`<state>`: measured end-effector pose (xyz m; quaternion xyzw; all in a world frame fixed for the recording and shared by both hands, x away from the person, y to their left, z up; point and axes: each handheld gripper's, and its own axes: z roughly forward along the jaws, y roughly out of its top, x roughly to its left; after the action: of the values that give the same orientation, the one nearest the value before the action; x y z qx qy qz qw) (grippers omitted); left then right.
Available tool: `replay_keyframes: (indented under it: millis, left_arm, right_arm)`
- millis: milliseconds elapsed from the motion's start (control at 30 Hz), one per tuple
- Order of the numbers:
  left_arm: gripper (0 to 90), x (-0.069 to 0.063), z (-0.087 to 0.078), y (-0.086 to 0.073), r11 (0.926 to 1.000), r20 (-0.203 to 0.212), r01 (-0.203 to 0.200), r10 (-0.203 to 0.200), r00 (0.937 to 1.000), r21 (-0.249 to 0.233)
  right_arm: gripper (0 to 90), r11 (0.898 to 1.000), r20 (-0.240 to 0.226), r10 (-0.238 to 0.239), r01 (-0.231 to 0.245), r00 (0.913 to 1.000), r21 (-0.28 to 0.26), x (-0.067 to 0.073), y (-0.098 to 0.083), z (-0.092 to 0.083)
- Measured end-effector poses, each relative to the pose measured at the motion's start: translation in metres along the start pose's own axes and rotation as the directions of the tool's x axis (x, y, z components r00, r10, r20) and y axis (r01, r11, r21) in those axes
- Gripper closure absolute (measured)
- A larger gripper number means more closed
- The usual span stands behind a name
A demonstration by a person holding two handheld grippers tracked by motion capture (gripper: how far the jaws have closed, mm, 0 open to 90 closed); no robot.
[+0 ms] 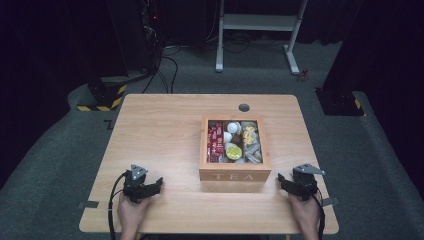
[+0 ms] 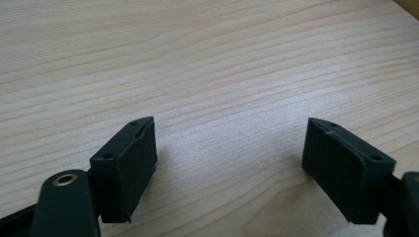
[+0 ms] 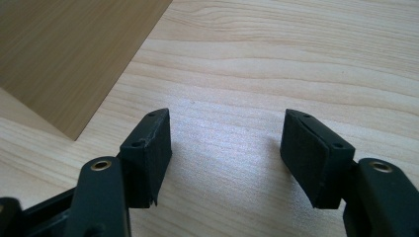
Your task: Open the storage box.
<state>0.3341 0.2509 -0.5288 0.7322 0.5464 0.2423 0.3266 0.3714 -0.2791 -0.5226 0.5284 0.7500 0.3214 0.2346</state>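
At lower left of the high view, the left gripper (image 1: pixel 159 183) rests on the table (image 1: pixel 165 125), jaws wide apart and empty; in its own view its pads (image 2: pixel 141 163) frame bare wood. Right of centre sits the tea box (image 1: pixel 235 175), lid off, its compartments holding red sachets (image 1: pixel 215 142) and pale packets. At lower right the right gripper (image 1: pixel 281 179) lies just beside the box, jaws spread with nothing between them; the box's side fills the upper left of its own view.

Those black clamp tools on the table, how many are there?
2. The left gripper rests left of the tea box; the right gripper rests to its right. Both are open, holding nothing.
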Motion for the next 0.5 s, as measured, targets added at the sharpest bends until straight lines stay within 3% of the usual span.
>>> replay_keyframes:
  millis: [500]
  left_arm:
    - [21.2,0.0000,0.0000,0.0000,1.0000,0.001,0.000,0.000,1.0000,0.000]
  right_arm:
    - [39.2,1.000,0.014,0.016,-0.016,0.9998,-0.003,-0.0001,-0.0002,-0.0002]
